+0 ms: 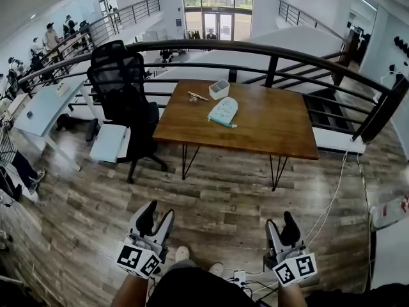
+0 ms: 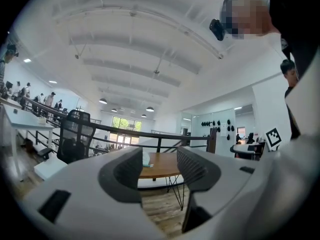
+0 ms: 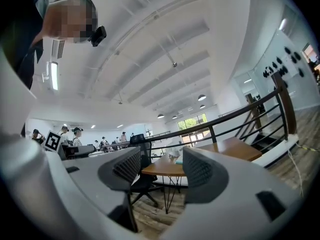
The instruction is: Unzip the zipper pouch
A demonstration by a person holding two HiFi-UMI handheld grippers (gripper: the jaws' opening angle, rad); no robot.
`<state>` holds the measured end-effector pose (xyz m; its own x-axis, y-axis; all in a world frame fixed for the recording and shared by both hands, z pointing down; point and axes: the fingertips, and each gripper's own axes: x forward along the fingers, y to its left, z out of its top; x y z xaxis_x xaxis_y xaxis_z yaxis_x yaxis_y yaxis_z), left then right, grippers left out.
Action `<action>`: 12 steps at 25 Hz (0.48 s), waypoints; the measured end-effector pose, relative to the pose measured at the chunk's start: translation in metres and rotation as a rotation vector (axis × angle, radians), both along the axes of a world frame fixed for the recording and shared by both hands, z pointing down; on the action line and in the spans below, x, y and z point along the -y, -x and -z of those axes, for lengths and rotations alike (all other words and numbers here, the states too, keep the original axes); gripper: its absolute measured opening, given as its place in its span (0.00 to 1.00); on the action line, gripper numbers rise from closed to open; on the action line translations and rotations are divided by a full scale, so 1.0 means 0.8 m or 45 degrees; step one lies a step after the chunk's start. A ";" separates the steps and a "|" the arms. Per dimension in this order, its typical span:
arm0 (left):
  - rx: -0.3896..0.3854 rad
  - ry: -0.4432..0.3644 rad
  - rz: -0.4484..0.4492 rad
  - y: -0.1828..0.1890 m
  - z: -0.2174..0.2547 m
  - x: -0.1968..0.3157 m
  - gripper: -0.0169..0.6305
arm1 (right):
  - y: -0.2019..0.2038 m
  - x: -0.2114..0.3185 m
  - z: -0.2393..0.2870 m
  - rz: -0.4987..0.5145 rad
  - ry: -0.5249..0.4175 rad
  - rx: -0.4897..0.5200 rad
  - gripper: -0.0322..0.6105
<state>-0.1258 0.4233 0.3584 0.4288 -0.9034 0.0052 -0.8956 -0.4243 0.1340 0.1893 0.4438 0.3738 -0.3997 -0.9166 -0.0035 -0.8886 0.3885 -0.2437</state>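
The pale green zipper pouch [image 1: 223, 111] lies flat on the wooden table [image 1: 275, 126], far ahead of me across the plank floor. Both grippers are held low and close to my body, well short of the table. My left gripper [image 1: 156, 215] is open with nothing between its fingers. My right gripper [image 1: 280, 222] is open and empty too. In the left gripper view, the gap of the left gripper [image 2: 160, 169] frames the table [image 2: 162, 170], and a sliver of the pouch [image 2: 145, 159] shows. In the right gripper view, the pouch [image 3: 178, 159] appears small beyond the right gripper [image 3: 162, 168].
A small white box [image 1: 219, 89] and some pens [image 1: 197, 96] lie on the table behind the pouch. A black office chair [image 1: 121, 82] stands left of the table. A black railing [image 1: 255, 48] runs behind it. Cables and a power strip [image 1: 239, 277] lie by my feet.
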 end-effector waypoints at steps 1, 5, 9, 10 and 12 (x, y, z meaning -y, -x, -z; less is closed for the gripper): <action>0.006 0.006 -0.001 0.002 -0.002 0.001 0.35 | 0.000 0.001 -0.003 -0.004 0.005 0.005 0.43; 0.009 0.003 0.000 0.008 -0.007 0.019 0.35 | 0.002 0.013 -0.007 -0.018 0.004 0.001 0.43; 0.004 -0.017 -0.034 0.009 -0.007 0.057 0.35 | 0.005 0.038 -0.001 -0.058 0.000 -0.018 0.43; -0.002 -0.019 -0.045 0.010 -0.008 0.069 0.35 | 0.007 0.046 0.002 -0.069 -0.002 -0.019 0.43; -0.019 -0.020 -0.068 0.012 -0.010 0.095 0.35 | 0.011 0.063 0.007 -0.091 -0.012 -0.025 0.42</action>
